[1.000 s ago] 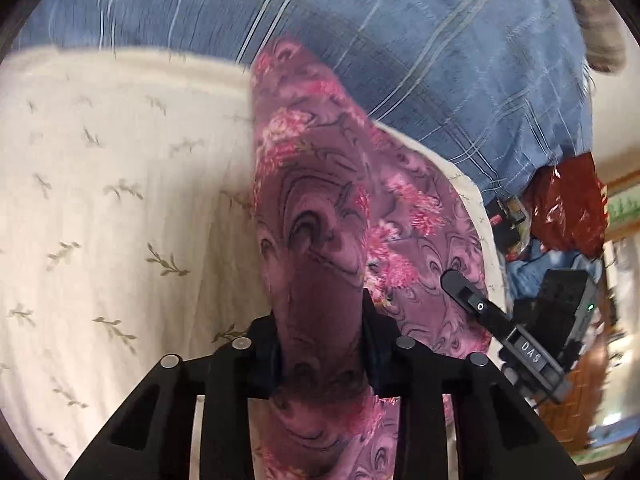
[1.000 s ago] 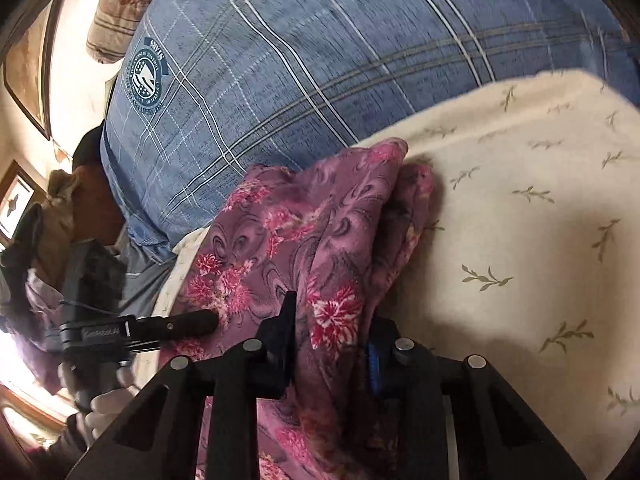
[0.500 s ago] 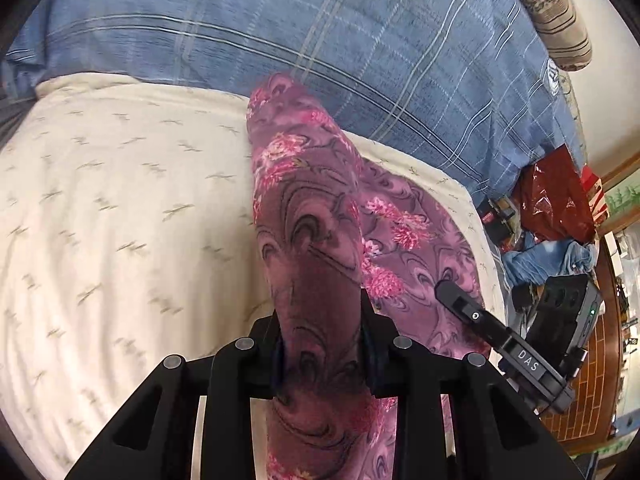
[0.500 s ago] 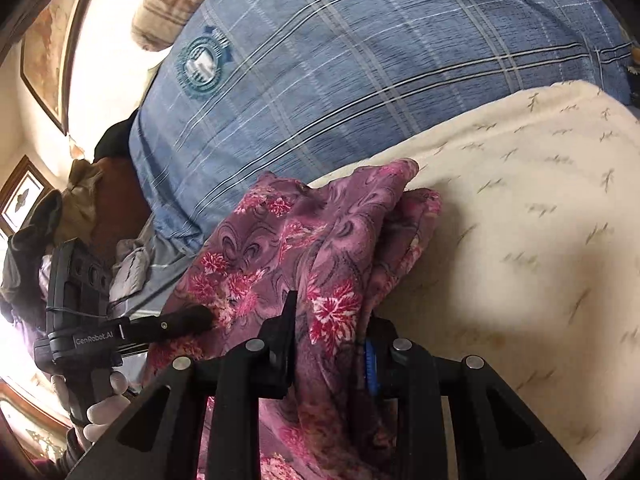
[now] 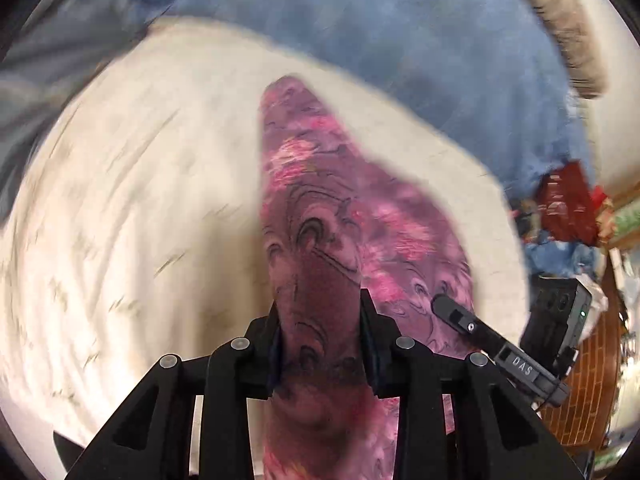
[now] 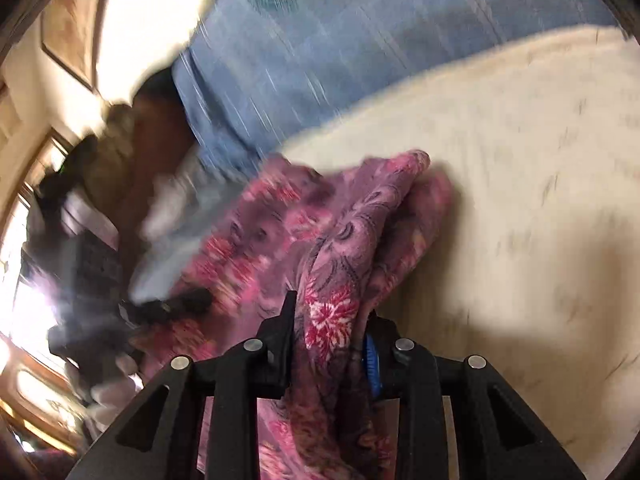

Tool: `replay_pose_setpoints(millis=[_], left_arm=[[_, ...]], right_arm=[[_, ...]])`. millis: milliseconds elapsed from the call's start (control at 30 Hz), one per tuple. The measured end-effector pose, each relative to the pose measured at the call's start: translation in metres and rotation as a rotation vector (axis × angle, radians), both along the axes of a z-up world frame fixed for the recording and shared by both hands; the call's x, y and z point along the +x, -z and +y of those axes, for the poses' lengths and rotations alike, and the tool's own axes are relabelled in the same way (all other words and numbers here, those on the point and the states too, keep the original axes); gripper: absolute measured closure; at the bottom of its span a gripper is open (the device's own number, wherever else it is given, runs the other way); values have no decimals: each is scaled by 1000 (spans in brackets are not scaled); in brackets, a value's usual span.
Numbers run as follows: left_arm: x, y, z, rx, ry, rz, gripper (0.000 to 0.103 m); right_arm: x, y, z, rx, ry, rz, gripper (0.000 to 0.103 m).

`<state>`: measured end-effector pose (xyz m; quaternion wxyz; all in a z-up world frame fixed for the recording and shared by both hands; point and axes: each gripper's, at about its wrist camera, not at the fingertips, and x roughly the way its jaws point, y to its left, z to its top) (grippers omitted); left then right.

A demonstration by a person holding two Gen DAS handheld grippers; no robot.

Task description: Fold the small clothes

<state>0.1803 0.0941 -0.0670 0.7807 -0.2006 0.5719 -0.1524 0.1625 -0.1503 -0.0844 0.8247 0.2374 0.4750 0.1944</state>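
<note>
A purple garment with pink flowers (image 5: pixel 320 200) hangs bunched between my two grippers over a cream leaf-print cover (image 5: pixel 140 200). My left gripper (image 5: pixel 320 312) has a thick fold of it between its pads, and the jaws are opening. In the right wrist view the same garment (image 6: pixel 280 220) runs through my right gripper (image 6: pixel 330 312), whose jaws are opening too, with cloth still filling the gap. Each gripper shows in the other's view: the right gripper (image 5: pixel 460 314) at the garment's right edge, the left gripper (image 6: pixel 180 304) blurred at the left.
A blue plaid cloth (image 5: pixel 400 40) lies beyond the cream cover (image 6: pixel 520 160). A beige patterned bolster (image 5: pixel 568 28) lies at the top right. Past the bed's right edge are a red bag (image 5: pixel 568 200), other clutter and a brick floor (image 5: pixel 588 392). A white-gloved hand (image 6: pixel 108 392) holds the left gripper.
Both grippers have swept across the bed with the garment between them. More of the cream cover now shows around the cloth, and both views are motion-blurred.
</note>
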Motion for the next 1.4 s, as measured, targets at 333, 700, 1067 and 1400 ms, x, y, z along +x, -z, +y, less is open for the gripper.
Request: replay_pose_setpoints(millis=[333,700,1067,1400], left_arm=[[-11,-32,66,-103,-36,-66,64],[61,-43,3,136,58,-125,61],[41,-54,11,251,104,-187,62],[-31,-30,11,312,121,-144,41]], right_arm=[[12,-45,-40,47,153,-83,64],[64,-38,-9,15,69,-136,98],[45,-37,-37,12,22,-98,88],[11,-11,10,-228,-74,-95,55]])
